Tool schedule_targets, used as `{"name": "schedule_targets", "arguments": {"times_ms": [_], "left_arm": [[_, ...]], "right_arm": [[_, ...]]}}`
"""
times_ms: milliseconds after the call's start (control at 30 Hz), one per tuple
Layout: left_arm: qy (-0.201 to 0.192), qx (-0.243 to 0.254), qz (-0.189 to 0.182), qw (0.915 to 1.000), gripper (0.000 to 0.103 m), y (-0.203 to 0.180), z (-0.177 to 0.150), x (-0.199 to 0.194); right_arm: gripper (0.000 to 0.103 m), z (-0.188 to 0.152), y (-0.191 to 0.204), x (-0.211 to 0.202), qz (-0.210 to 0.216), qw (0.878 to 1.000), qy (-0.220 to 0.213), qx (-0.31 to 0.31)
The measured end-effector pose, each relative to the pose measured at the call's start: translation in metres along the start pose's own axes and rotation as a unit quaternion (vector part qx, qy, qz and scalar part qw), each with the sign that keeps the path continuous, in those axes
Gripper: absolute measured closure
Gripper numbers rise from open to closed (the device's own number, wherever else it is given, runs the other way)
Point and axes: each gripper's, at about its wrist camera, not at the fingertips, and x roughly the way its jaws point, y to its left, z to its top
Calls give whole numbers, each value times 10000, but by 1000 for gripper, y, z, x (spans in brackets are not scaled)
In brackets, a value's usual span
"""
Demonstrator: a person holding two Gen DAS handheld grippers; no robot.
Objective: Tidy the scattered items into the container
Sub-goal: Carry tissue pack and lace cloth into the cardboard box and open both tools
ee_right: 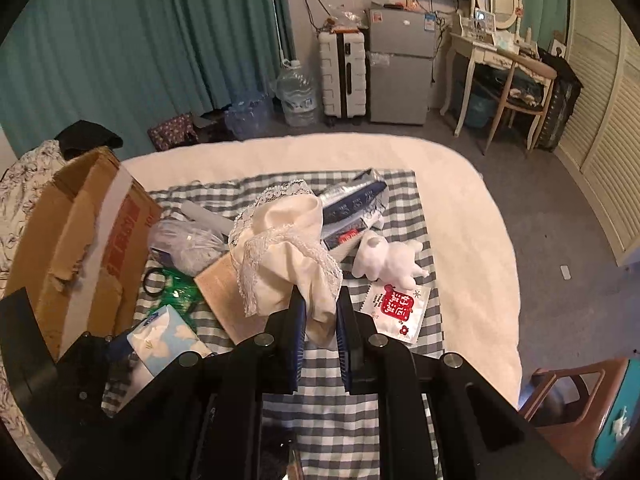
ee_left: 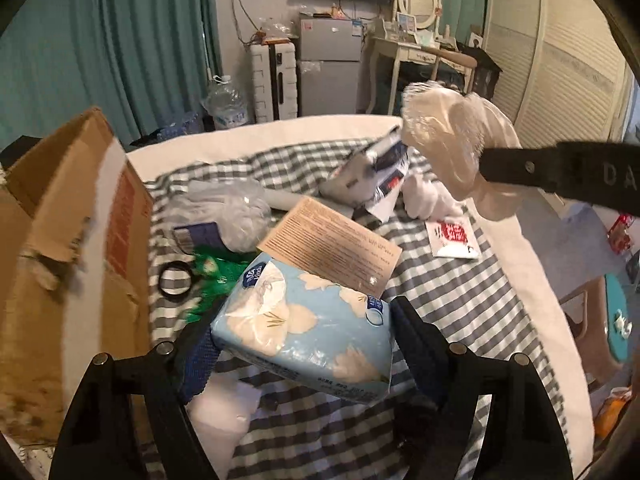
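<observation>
My left gripper is shut on a light blue tissue pack and holds it above the checked cloth, right of the open cardboard box. The pack also shows in the right wrist view. My right gripper is shut on a cream lace-trimmed cloth, lifted above the bed; it shows in the left wrist view at upper right. The cardboard box stands at the left.
On the checked cloth lie a brown card, a clear plastic bag, green packaging, a black ring, a silver-blue pouch, a white plush toy and a red-white sachet. A wooden stool stands right.
</observation>
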Motion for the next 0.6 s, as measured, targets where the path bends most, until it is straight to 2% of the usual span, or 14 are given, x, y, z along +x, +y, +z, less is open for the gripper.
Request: {"name": "schedule_targets", "arguments": {"times_ms": [267,433,600], "left_arm": [[-298,-215,268,9990,21,24,22,-57],[-479,-321,406,9975,21,43,26,-99],[-691,-529,575,9945,21,78,29,-136]], "right_arm": [[89,5,10,-48,332,9986,-392,128],[89,6,33,-77,555,9965,-605,-118],[89,4,66,-98,750,9931,-748,-497]]}}
